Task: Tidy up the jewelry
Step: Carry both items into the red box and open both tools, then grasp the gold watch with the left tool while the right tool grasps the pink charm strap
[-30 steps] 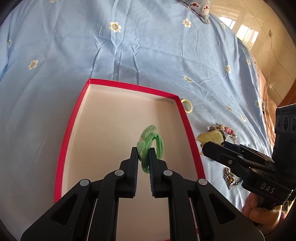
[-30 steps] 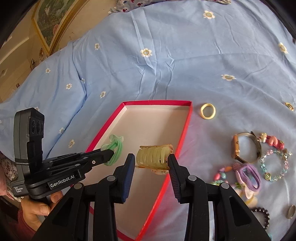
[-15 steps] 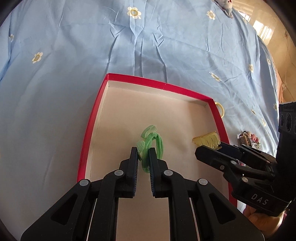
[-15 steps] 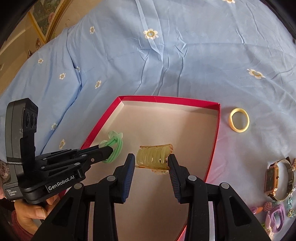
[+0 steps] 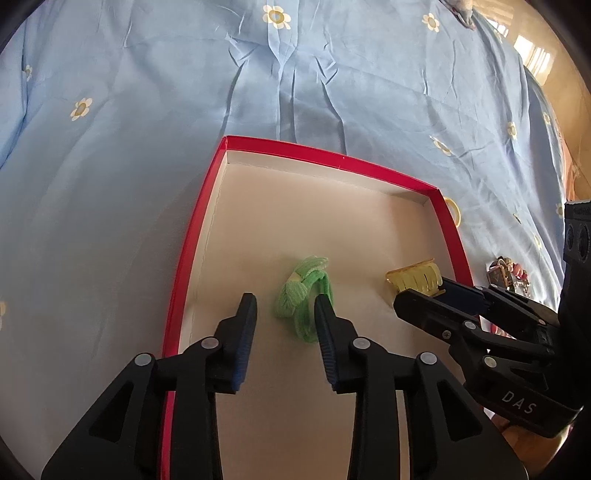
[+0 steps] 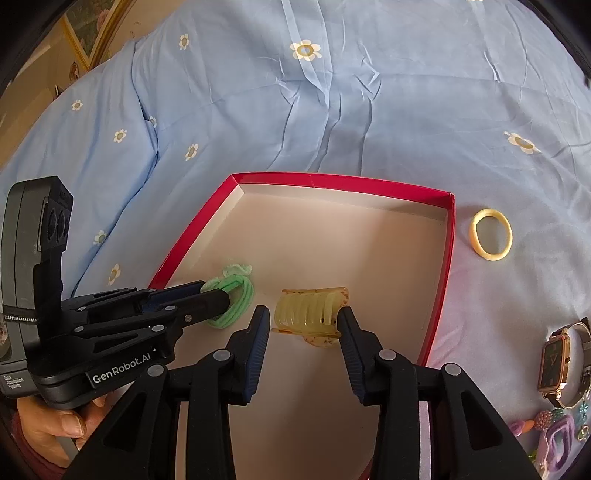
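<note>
A red-rimmed box (image 5: 201,206) with a pale floor lies on the blue bedspread; it also shows in the right wrist view (image 6: 445,258). A green hair tie (image 5: 304,297) lies on the box floor between the spread fingers of my left gripper (image 5: 284,306), which is open. The tie also shows in the right wrist view (image 6: 240,291). My right gripper (image 6: 301,317) is open around a yellow hair claw (image 6: 310,310), which rests on the box floor; the right finger touches it. The claw also shows in the left wrist view (image 5: 413,278).
A yellow ring (image 6: 491,234) lies on the bedspread right of the box. A gold watch (image 6: 557,363), purple hair ties (image 6: 557,441) and beaded pieces lie at the lower right. A framed picture (image 6: 92,27) stands at the far left.
My left gripper has opened and let go of the green hair tie, which now lies in the box. My right gripper has opened wider around the yellow claw. Both moved further over the box.
</note>
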`<state>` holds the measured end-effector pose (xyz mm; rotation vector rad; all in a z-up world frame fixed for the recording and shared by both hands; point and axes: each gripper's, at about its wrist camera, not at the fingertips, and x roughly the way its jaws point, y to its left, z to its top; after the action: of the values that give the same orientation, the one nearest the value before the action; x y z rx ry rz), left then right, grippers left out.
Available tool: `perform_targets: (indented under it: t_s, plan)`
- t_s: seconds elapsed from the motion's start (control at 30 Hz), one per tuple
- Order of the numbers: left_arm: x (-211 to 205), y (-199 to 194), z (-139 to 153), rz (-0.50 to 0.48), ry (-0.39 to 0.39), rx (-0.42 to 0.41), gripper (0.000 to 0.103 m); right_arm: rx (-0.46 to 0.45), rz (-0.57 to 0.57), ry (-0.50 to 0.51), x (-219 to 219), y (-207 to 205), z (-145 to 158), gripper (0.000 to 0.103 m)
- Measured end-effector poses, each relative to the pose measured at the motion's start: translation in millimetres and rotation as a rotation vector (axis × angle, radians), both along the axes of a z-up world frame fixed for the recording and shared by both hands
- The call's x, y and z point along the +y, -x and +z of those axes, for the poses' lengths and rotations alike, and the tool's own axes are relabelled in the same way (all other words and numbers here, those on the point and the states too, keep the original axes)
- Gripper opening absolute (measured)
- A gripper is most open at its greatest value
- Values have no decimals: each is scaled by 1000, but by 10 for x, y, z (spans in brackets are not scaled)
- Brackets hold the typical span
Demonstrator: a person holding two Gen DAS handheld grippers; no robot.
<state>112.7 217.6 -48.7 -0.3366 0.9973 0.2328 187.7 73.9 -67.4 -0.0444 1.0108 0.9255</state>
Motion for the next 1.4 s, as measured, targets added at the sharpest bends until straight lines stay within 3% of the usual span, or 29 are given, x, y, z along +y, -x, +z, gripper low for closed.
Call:
perform_targets:
  t_s: [0.13, 0.47, 0.97, 1.4]
  plan:
    - [14, 84, 81, 18, -12, -11, 36, -10, -1, -16, -54, 38, 65, 41]
    - [-172, 365, 297, 30, 51, -86, 42, -33, -62, -74, -551, 207, 313, 46]
    - [-867, 374, 464, -90, 102, -118, 47, -59, -214, -97, -1482, 301, 488, 46]
    - [-1256, 189, 464, -171, 96, -106, 47, -63, -353, -74, -2177, 204, 418, 46]
